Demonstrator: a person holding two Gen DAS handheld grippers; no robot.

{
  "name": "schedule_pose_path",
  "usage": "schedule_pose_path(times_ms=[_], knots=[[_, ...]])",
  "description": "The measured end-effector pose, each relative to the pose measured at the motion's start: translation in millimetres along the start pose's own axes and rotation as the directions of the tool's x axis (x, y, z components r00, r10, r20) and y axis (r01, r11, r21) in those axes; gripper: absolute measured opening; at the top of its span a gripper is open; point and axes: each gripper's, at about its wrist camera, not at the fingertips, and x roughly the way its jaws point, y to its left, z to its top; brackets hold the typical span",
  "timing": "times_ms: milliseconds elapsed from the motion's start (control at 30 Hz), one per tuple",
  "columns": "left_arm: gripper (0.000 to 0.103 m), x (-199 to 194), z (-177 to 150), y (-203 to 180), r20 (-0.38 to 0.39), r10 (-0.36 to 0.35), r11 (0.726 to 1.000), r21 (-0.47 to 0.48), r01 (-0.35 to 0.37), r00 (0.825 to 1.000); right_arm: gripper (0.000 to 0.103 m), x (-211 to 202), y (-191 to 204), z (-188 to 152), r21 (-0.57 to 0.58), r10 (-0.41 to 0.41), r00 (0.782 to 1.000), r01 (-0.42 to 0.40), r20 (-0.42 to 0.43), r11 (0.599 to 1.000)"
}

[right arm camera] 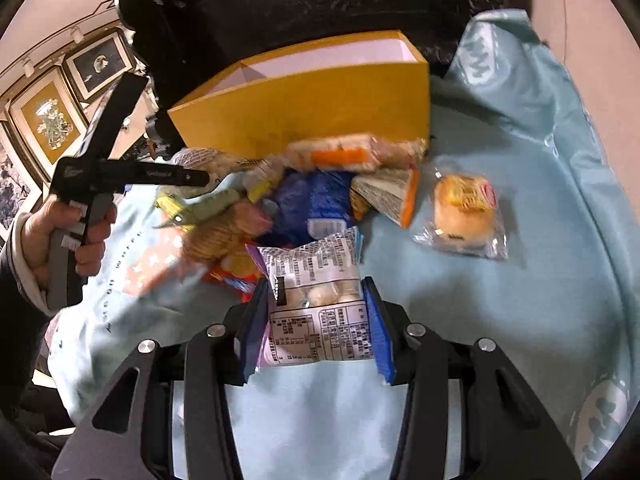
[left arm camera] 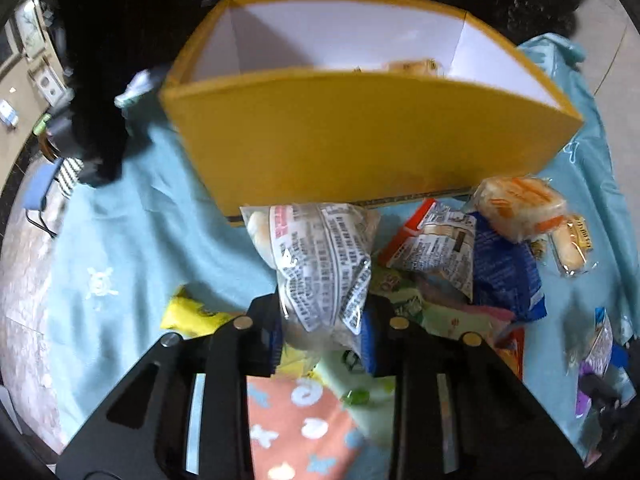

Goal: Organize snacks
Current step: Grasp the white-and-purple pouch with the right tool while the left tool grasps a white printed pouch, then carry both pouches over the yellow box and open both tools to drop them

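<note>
The left gripper (left arm camera: 324, 332) is clamped on a clear bun pack (left arm camera: 320, 264) with printed text; its lower end is hidden between the blue pads. Below it, an orange patterned packet (left arm camera: 296, 420) is cut off by the frame, and a yellow packet (left arm camera: 188, 314) is half hidden behind the left finger. The right gripper (right arm camera: 316, 320) squeezes a clear pack (right arm camera: 316, 304) of small pale round snacks, label side up; the bottom edge of that pack hangs over bare blue cloth (right arm camera: 520, 300).

Beyond both grippers lies the snack pile: a blue bag (right arm camera: 320, 200), a red-edged wrapper (left arm camera: 432, 240) and an orange-striped pack (left arm camera: 520, 208), overlapping so that the lower ones are hard to make out. Much of the pile is blurred in the right view. One cake in clear wrap (right arm camera: 464, 212) lies apart to the right, with open cloth around it.

Farthest stands the yellow box (left arm camera: 360, 140), just behind the pile. Its white inside is mostly bare; a tan snack (left arm camera: 412, 66) peeks over the near wall, the rest hidden. In the right view a hand (right arm camera: 68, 232) grips the other tool's handle at the left edge.
</note>
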Motion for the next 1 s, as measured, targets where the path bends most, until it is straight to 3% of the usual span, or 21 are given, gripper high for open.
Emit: schedule_pose_path(times_ms=[300, 500, 733, 933, 1000], knots=[[0.028, -57, -16, 8, 0.085, -0.045, 0.999, 0.014, 0.044, 0.995, 0.046, -3, 22, 23, -0.034, 0.021, 0.999, -0.020, 0.033, 0.999], [0.029, -80, -1, 1, 0.127, -0.051, 0.999, 0.025, 0.048, 0.991, 0.046, -12, 34, 61, -0.072, 0.028, 0.996, -0.022, 0.089, 0.997], [0.029, -98, 65, -6, 0.190, -0.060, 0.998, 0.019, 0.057, 0.980, 0.046, -9, 34, 157, -0.075, 0.012, 0.982, 0.002, 0.190, 0.997], [0.030, -52, 125, -15, 0.153, -0.012, 1.000, -0.015, 0.014, 0.988, 0.046, 51, 12, 213, -0.006, -0.010, 0.991, 0.011, 0.136, 1.000], [0.037, -33, 138, -19, 0.139, 0.001, 1.000, -0.027, 0.003, 0.990, 0.050, 75, -1, 221, 0.031, -0.018, 0.994, 0.014, 0.110, 0.999]])
